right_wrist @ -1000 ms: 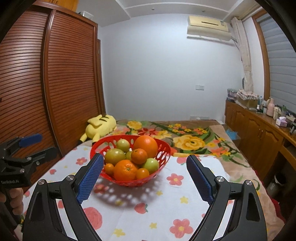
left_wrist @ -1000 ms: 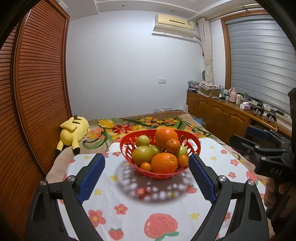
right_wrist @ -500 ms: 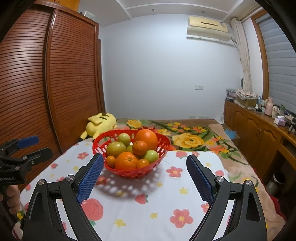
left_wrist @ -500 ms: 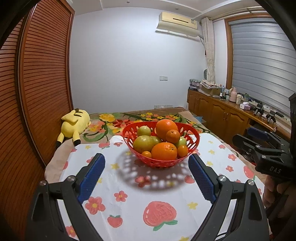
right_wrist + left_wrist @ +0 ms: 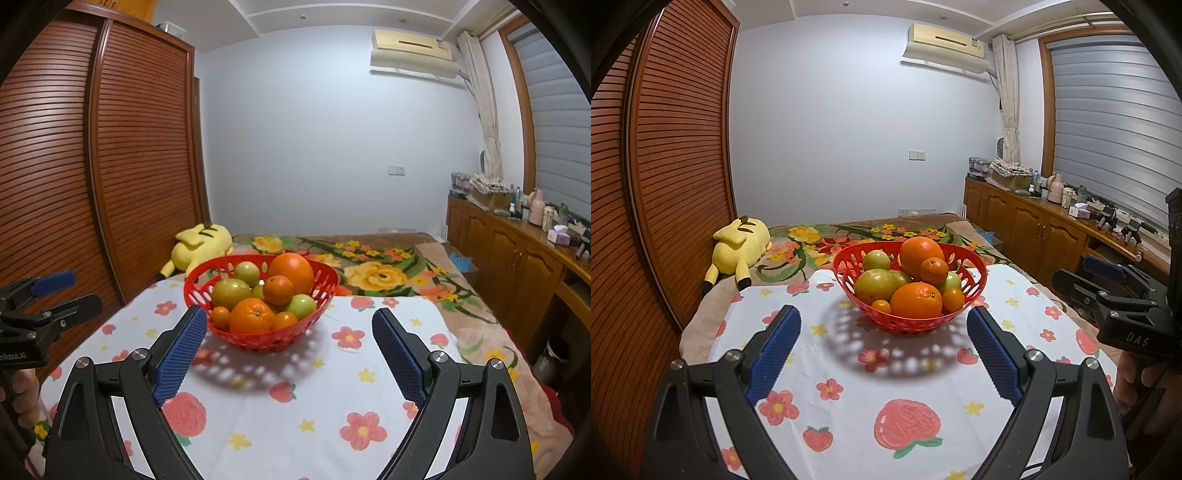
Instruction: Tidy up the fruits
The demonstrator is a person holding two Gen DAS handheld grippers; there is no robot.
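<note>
All fruit (image 5: 916, 299) sits piled in the red basket (image 5: 977, 271); none loose on the cloth (image 5: 849, 387). Left claw (image 5: 884, 352) and right claw (image 5: 289, 350) both spread apart, holding nothing. Fits sorted, or about to unload.

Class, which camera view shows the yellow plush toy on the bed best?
The left wrist view: the plush toy lies whole, body and legs in sight. In the right wrist view the red basket hides its lower part, leaving the back and a leg.

Home bedroom: bed (image 5: 886, 236), wardrobe (image 5: 110, 147)
</note>
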